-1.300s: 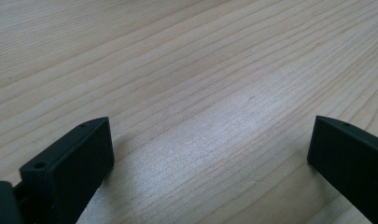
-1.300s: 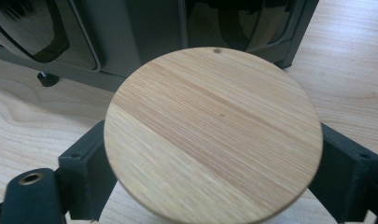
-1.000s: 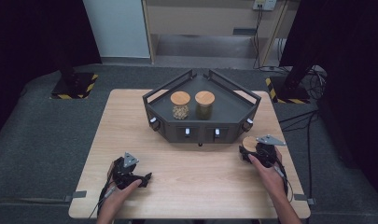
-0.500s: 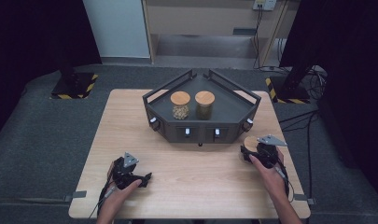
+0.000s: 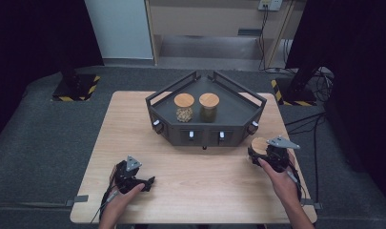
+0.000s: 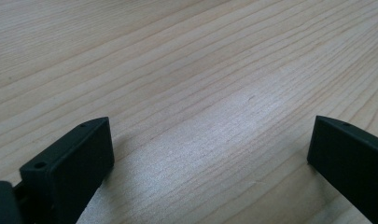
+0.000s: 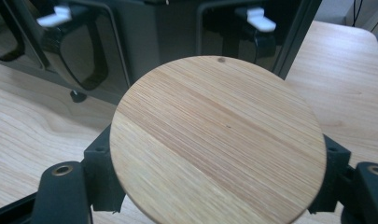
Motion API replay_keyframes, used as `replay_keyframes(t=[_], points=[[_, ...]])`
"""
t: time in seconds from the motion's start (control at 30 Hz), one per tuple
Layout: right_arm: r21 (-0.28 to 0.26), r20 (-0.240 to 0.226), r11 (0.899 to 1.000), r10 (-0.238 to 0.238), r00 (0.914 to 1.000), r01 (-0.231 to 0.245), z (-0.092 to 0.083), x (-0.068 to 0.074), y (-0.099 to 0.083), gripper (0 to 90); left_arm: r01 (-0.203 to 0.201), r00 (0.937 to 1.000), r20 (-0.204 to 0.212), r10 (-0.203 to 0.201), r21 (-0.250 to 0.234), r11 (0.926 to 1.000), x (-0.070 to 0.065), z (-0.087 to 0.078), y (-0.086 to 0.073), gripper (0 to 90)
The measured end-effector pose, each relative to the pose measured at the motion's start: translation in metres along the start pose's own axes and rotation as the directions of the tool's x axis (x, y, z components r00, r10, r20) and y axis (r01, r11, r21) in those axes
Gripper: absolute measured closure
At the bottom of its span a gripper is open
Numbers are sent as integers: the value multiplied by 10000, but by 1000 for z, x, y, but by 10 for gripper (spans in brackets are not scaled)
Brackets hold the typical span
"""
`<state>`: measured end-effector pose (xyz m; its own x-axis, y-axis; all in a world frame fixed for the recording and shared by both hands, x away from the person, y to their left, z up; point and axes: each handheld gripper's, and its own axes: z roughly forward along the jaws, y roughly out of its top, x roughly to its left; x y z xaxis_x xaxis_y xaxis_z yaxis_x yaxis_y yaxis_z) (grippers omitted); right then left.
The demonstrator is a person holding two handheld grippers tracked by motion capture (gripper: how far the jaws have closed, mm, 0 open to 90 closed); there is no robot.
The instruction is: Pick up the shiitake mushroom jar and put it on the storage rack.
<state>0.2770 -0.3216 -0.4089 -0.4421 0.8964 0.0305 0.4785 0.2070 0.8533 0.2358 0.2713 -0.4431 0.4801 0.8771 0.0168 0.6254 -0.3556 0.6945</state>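
Right gripper (image 5: 258, 153) clamping on wooden-lidded jar (image 7: 218, 139), near right of table (image 5: 195, 186), just in front of black rack (image 5: 206, 125). Left gripper (image 5: 142, 182) resting wide open, empty. Two jars (image 5: 197, 107) sitting racked; third pending placement.

The light wood table (image 5: 195, 191) sits on dark grey carpet (image 5: 38, 152). Beyond the table there's a pale wall panel (image 5: 116, 28) and a beige cabinet (image 5: 205, 21) with cables hanging beside it. Black stands on yellow-black striped bases (image 5: 75, 88) flank the table's far corners, and black curtains (image 5: 33, 38) hang either side.
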Motion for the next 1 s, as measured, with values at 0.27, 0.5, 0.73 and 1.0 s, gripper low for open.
replay_keyframes(t=[0.27,0.5,0.73,1.0], points=[[-148,-116,9996,-249,9996,247,-15,2,14,256,-2,10000,-1,2,2,10000,0,0,0,0],[-209,-178,9989,-417,9990,414,-22,3,25,256,-1,10000,-1,1,0,10000,0,0,0,0],[-360,-256,9977,-588,9979,578,-29,6,39,256,-1,10000,0,1,-2,10000,0,0,0,0],[-495,-371,9960,-766,9964,747,-34,9,54,256,-5,10000,1,5,3,10000,0,0,0,0]])
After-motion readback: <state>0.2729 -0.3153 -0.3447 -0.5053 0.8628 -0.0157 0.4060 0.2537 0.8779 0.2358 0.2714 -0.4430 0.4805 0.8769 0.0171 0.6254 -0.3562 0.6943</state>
